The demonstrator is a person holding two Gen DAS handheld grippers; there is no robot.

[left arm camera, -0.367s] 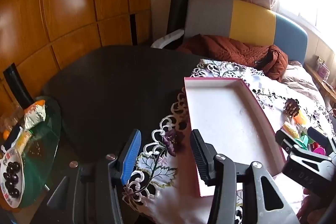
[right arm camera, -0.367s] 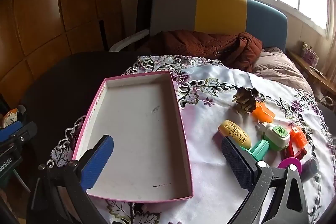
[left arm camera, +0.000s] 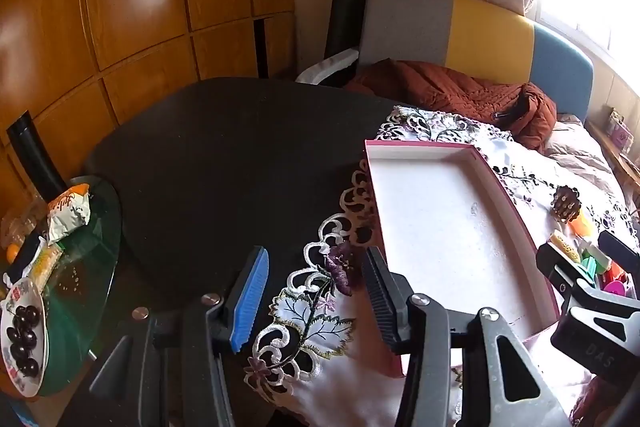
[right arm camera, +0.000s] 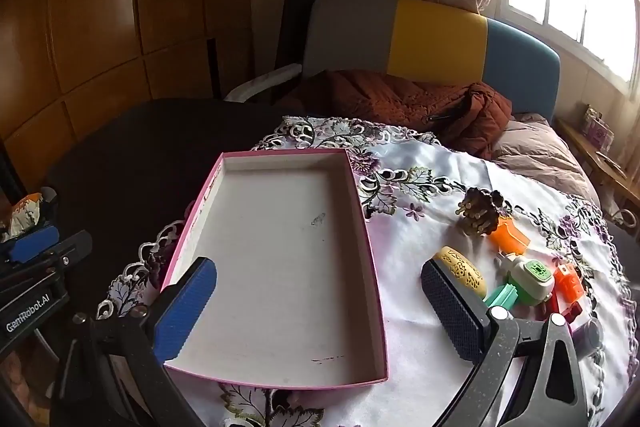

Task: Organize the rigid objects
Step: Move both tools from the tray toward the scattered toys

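An empty pink-rimmed box (right arm camera: 280, 259) lies on the embroidered tablecloth; it also shows in the left wrist view (left arm camera: 448, 227). Right of it lies a cluster of small objects: a pine cone (right arm camera: 480, 211), an orange piece (right arm camera: 510, 237), a yellow patterned oval (right arm camera: 464, 273), a white-green punch (right arm camera: 534, 277) and an orange-red toy (right arm camera: 568, 281). My right gripper (right arm camera: 320, 311) is open and empty, above the box's near right corner. My left gripper (left arm camera: 316, 299) is open and empty, over the cloth's edge left of the box.
The dark round table (left arm camera: 224, 155) carries the white floral cloth (right arm camera: 432, 163). A glass side table (left arm camera: 80, 267) at the left holds snack packets and a plate of dark cherries (left arm camera: 22, 331). A sofa with a brown jacket (right arm camera: 408, 107) stands behind.
Both grippers have hardly moved. The right view has shifted very slightly; both stay open.
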